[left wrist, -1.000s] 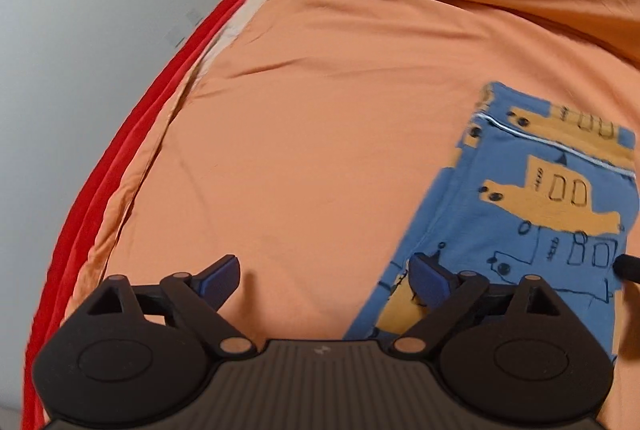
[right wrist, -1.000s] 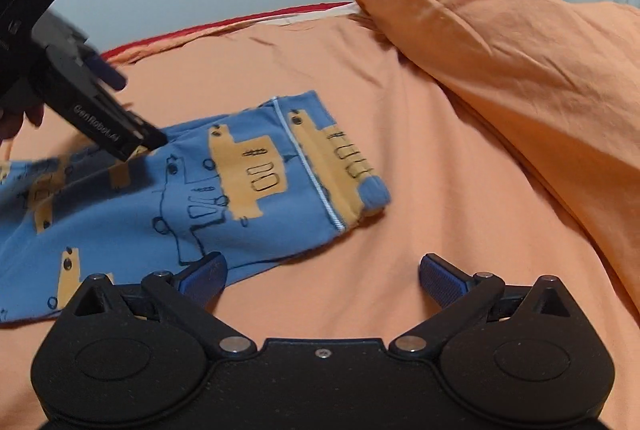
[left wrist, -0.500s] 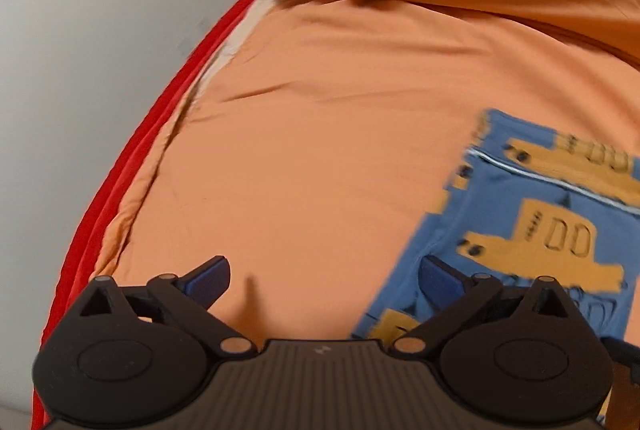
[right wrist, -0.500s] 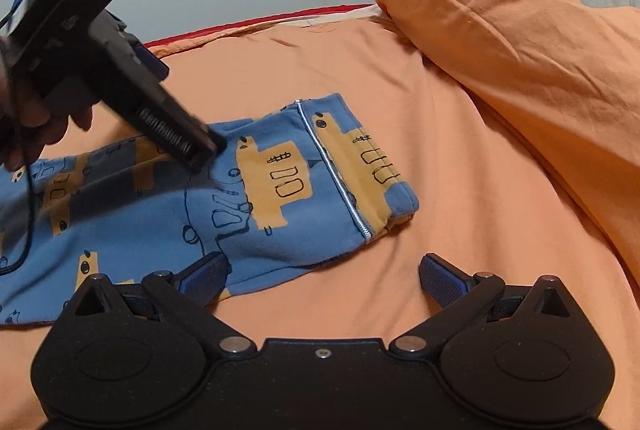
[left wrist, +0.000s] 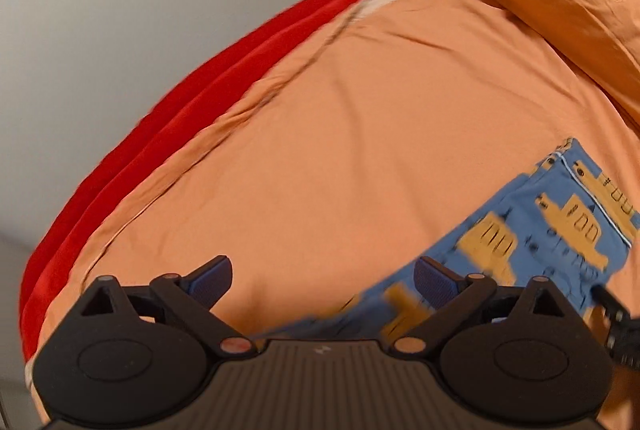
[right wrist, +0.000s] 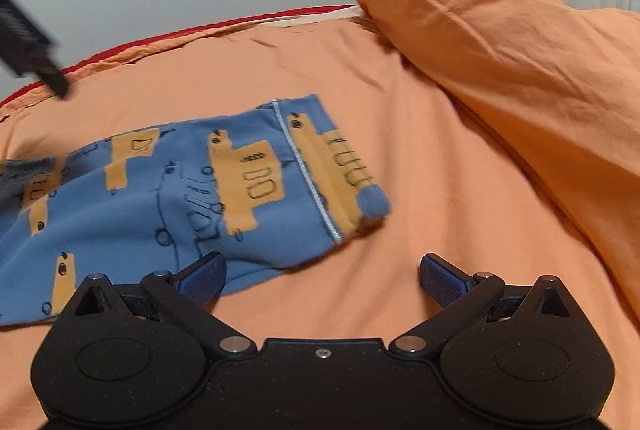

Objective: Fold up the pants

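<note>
Your right tool (right wrist: 322, 276) hangs wide open and empty; the pants (right wrist: 192, 190) lie at its ten o'clock, long axis crosswise. Left tool (left wrist: 322, 280), equally open and empty, sits farther off.

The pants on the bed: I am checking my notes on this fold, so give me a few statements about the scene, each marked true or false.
1. The pants are blue with orange-yellow vehicle prints. True.
2. The right gripper is clamped on the pants. False: its jaws stand open with nothing between them, above the sheet near the pants' edge.
3. The pants lie on an orange sheet. True.
4. The left gripper holds a pant leg. False: its jaws are wide open and empty.
5. A green pillow lies beside the pants. False: the bunched bedding there is orange.
</note>
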A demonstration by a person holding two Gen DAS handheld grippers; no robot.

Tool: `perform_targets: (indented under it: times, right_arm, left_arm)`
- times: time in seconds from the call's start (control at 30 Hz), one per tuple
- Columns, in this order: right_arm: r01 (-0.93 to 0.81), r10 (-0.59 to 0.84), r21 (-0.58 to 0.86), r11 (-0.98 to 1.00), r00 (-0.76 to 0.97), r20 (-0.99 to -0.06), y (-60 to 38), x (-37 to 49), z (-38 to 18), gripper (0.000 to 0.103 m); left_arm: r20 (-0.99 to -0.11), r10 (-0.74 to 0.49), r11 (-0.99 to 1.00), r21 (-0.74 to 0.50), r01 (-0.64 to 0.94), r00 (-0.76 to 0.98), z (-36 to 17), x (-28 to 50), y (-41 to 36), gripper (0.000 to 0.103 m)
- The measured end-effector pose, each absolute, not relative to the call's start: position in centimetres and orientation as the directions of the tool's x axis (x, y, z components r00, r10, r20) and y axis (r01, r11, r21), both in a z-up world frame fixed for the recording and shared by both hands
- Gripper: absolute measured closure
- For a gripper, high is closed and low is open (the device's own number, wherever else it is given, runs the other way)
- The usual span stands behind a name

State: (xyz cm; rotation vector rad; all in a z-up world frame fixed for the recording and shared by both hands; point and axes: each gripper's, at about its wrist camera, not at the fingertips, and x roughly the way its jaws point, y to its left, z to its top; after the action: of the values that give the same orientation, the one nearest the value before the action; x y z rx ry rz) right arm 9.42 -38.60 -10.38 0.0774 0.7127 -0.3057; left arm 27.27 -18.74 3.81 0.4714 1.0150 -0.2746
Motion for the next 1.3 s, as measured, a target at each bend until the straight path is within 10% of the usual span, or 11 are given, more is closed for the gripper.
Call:
perform_targets:
  times: [0.27,0.57,1.03,1.3]
  right_arm:
    - [0.137,-0.135,-0.029,0.99,0.872,-0.471,-34.8,7.8,-7.5,0.001]
    - [0.068,-0.081,-0.045,0.997,0.764,-0.64,-33.4,10.2,-10.1,0.001]
    - [-0.235,0.173,-0.112,0.965,0.901,-0.399,-27.1,8.6,-7.7,0.001]
    - [-0.411,0.278,-0.298,0.862,0.873,-0.4,-19.1,9.8,-8.8,0.001]
  left_arm:
    - [-0.832,0.021,0.935,0.212,0.283,0.554,3.4,21.4,-6.9,0.0]
    - [-0.894,0.149,0.952,0.246,0.184,0.422,-2.0,18.2,1.6,0.001]
    - [-0.708,0.152,0.987,0.149,-0.065,0.69,-0.4,9.6,16.2,0.001]
    - [-0.755,-0.025,0.919,-0.275,-0.282,0.656,-3.6,8.5,22.8,0.052]
